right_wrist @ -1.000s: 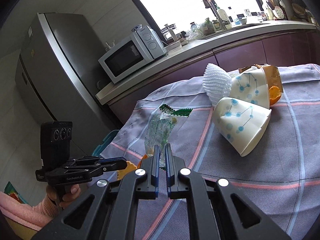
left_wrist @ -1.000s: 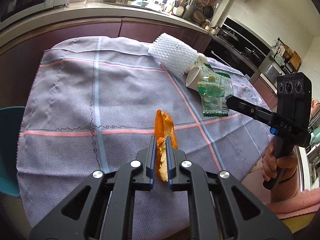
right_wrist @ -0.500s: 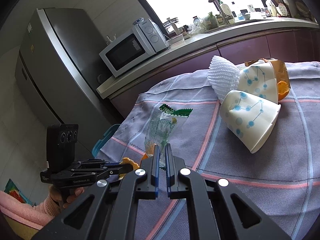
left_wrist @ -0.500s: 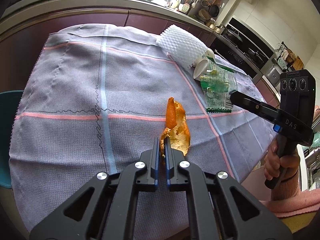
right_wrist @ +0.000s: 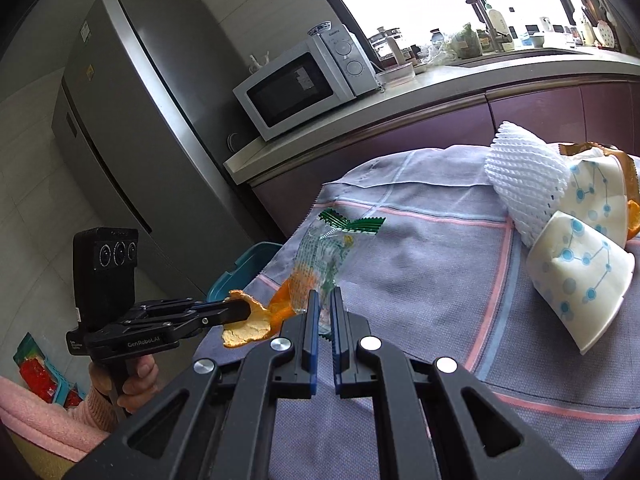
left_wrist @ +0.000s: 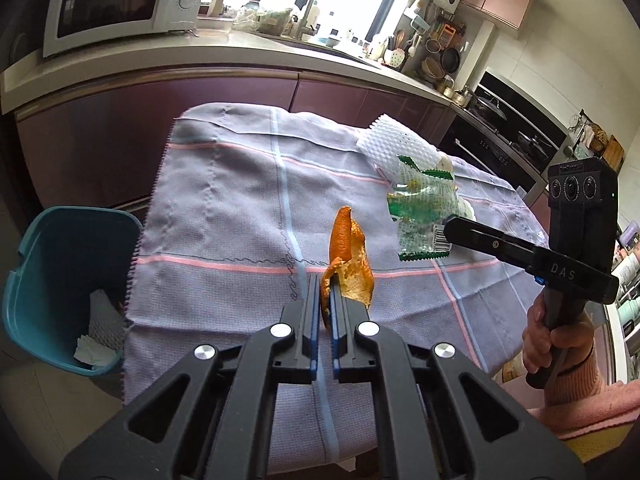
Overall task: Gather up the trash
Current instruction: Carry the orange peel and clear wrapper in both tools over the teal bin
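My left gripper (left_wrist: 326,286) is shut on a curled orange peel (left_wrist: 347,256), held up over the purple checked tablecloth (left_wrist: 224,216). That same peel (right_wrist: 256,322) shows at the left gripper's tip in the right wrist view. My right gripper (right_wrist: 325,294) is shut on a clear wrapper with green print (right_wrist: 326,248), lifted off the cloth; it appears as the wrapper (left_wrist: 422,216) at the black tip in the left wrist view. A teal bin (left_wrist: 64,280) with white paper inside stands on the floor left of the table.
A white foam net (right_wrist: 524,176), two dotted paper cups (right_wrist: 576,280) and more orange peel (right_wrist: 632,220) lie at the table's far right. A microwave (left_wrist: 116,4) sits on the counter behind; a steel fridge (right_wrist: 120,128) stands beyond the table's left end.
Both grippers have drawn back towards the left end of the table, carrying the peel and the wrapper. The teal bin has come fully into the left wrist view.
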Demonstrator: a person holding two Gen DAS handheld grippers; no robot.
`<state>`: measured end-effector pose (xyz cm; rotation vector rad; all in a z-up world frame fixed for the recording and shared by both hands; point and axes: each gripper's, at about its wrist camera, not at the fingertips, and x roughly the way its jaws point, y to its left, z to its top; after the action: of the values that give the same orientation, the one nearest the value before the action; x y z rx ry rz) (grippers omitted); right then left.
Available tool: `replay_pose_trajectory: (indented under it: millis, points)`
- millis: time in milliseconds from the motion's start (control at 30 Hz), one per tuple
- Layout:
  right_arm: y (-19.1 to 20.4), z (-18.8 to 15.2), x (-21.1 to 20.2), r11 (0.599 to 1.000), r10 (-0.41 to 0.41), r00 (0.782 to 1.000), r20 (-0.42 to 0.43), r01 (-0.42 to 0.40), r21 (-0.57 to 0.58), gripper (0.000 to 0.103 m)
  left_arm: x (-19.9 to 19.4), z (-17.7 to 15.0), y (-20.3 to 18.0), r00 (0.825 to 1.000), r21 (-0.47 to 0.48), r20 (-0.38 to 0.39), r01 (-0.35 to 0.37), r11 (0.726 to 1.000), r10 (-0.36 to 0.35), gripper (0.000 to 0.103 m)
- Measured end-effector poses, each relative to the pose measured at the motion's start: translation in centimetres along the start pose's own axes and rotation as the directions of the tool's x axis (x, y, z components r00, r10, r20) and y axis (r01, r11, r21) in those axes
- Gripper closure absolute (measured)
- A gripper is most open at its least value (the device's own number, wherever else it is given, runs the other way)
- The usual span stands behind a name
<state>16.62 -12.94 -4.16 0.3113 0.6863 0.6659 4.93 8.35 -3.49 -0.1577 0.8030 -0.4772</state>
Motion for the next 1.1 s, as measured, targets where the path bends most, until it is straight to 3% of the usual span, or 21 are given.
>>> replay_pose_trajectory:
  millis: [267,567,1100]
  points:
    - [2.4,1.2,2.8,0.997,0.059,0.998,-0.034,-0.06,-0.049,0.098,-3.9,0.3,3.9,0.993,-0.067,0.066,-0.095,0.993,0.1,0.098]
    - [5.6,2.4,7.0,0.987,0.118,0.988,-0.1,-0.127,-0.096,0.098,-7.0,0.2,7.8,0.973,-0.135,0.106,-0.192,0.972,0.207,0.098]
    - [9.9,3.5,14.1,0.968,0.162,0.962,-0.22,-0.199,-0.155,0.098,-8.4,-0.7,13.4,0.948,-0.227,0.098,-0.275,0.934,0.302,0.098]
